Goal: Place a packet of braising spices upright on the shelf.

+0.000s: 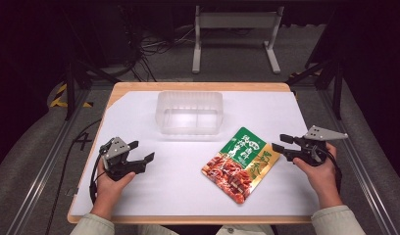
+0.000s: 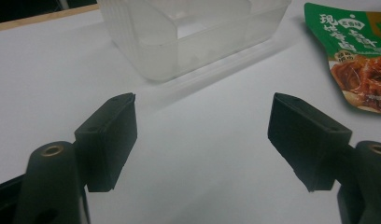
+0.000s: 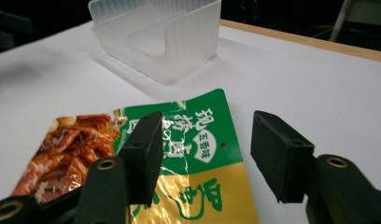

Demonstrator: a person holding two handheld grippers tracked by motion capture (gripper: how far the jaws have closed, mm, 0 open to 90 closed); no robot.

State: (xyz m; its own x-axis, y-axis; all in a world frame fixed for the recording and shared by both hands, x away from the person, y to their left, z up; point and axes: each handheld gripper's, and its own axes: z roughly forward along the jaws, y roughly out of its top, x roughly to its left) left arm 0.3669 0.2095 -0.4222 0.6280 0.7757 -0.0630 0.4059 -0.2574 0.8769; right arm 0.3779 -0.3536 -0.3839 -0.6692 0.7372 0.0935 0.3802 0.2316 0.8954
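From the high view I see a wooden-edged table covered with a white sheet. Toward twelve o'clock on that sheet stands a translucent, rectangular plastic container, upright, with an inner divider visible in both gripper views. At about four o'clock from the container, well apart from it, a flat foil food pouch lies on the sheet, printed green at its top, gold along one side and with a picture of reddish-brown meat at its lower end. It lies tilted, its green end pointing toward one o'clock.

My left gripper sits at eight o'clock on the table, held in the person's left hand, with its jaws spread wide and nothing between them. In the left gripper view those jaws frame bare white sheet, with the container ahead at twelve o'clock and the pouch's green corner at two o'clock.

My right gripper is at three o'clock, held in the person's right hand, pointing toward nine o'clock at the pouch's gold edge. Its jaws also stand apart, gripping nothing. In the right gripper view they hover over the pouch's green and gold end; I cannot tell whether either jaw touches it.
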